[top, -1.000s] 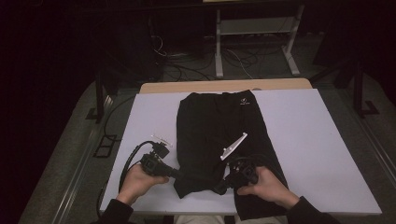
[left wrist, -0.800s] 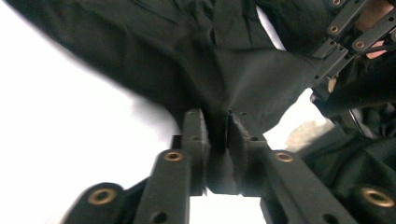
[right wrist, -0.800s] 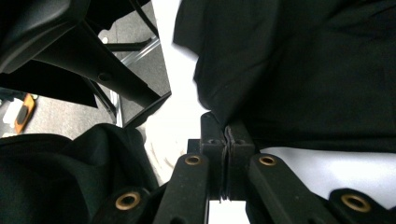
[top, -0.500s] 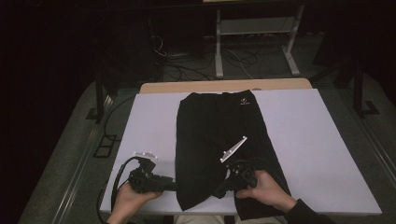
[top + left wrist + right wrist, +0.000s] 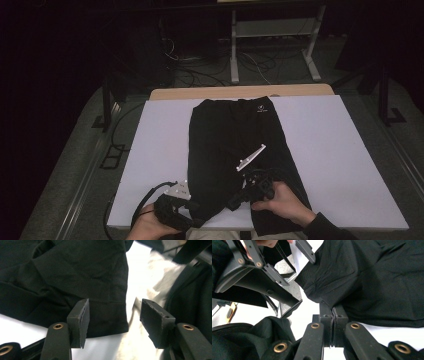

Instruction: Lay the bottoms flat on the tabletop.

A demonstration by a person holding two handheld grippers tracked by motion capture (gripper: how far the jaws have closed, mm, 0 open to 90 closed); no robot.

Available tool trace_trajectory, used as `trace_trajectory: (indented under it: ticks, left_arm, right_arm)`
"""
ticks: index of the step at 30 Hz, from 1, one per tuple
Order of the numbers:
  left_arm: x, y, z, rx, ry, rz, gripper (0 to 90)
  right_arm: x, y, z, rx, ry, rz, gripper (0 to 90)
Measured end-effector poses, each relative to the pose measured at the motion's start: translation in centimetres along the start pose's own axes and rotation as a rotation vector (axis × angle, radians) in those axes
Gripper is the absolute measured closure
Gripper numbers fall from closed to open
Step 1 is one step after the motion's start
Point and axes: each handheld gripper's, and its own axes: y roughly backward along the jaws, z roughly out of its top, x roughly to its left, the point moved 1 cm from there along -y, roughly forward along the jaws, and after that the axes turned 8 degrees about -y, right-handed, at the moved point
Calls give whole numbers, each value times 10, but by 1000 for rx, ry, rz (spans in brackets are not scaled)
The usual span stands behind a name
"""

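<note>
At the white surface's [image 5: 150,150] near edge | left gripper [image 5: 113,322]: jaws just opened, hem freed | right gripper [image 5: 333,325]: pinching black fabric trousers [image 5: 235,140] | regrasp likely next.

I see plain black trousers [image 5: 235,145] with a small white logo [image 5: 260,109] on a pale lavender-white table [image 5: 350,165], gripped by black grippers.

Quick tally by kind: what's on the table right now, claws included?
Black garment: 1
White table cover: 1
Claws: 2, left claw open beside the garment's hem, right claw shut on the fabric
Total: 4
</note>
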Motion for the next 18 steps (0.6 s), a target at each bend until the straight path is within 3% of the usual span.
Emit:
trace_trajectory:
  ticks: [2,3,5,8,9,14,18]
  left_arm:
    - [0,-2,0,12,-13,9,413]
    - [-3,-3,0,18,-56,36,436]
    - [-4,-3,0,25,-77,60,474]
    - [-3,-3,1,25,-89,90,606]
    - [0,-3,0,20,-86,105,707]
    - [6,-3,-1,18,-90,106,864]
    - [10,-1,0,22,-64,72,887]
  right_arm:
    - [0,0,0,-1,0,1,874]
    - [-1,1,0,-4,-2,3,873]
    - [-1,1,0,-6,-2,3,874]
    - [-1,2,1,-11,-5,14,874]
    - [-1,2,1,-12,-6,16,874]
    - [-2,3,1,-16,-5,24,874]
    - [-2,2,1,-11,-3,28,874]
